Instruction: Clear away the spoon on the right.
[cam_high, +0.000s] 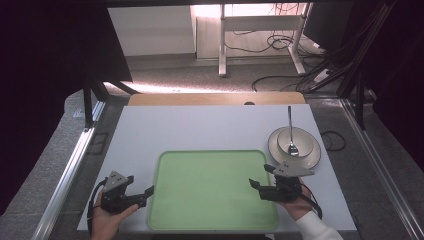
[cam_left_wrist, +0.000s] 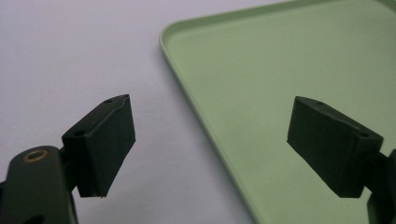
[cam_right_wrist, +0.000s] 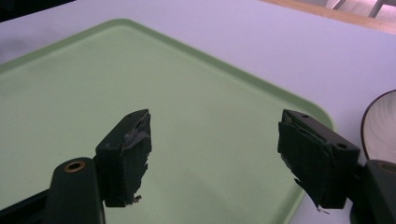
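A light green tray (cam_high: 212, 190) lies flat with nothing on it at the front middle of the white table (cam_high: 200, 125). My left gripper (cam_high: 141, 186) is held at the tray's left edge. In the left gripper view it (cam_left_wrist: 210, 107) stands open with the tray's rim (cam_left_wrist: 187, 93) running between the jaws. My right gripper (cam_high: 260, 176) hovers over the tray's right edge. Its jaws are wide apart with nothing between them (cam_right_wrist: 215, 121), over the tray's corner (cam_right_wrist: 299, 102). Neither gripper holds anything.
A pale plate (cam_high: 310, 156) sits right of the tray with a small bowl (cam_high: 300, 137) on it and a metal spoon (cam_high: 290, 131) resting in the bowl. The plate's rim (cam_right_wrist: 380, 126) lies close to the right jaw. A wooden strip (cam_high: 215, 98) borders the table's far edge.
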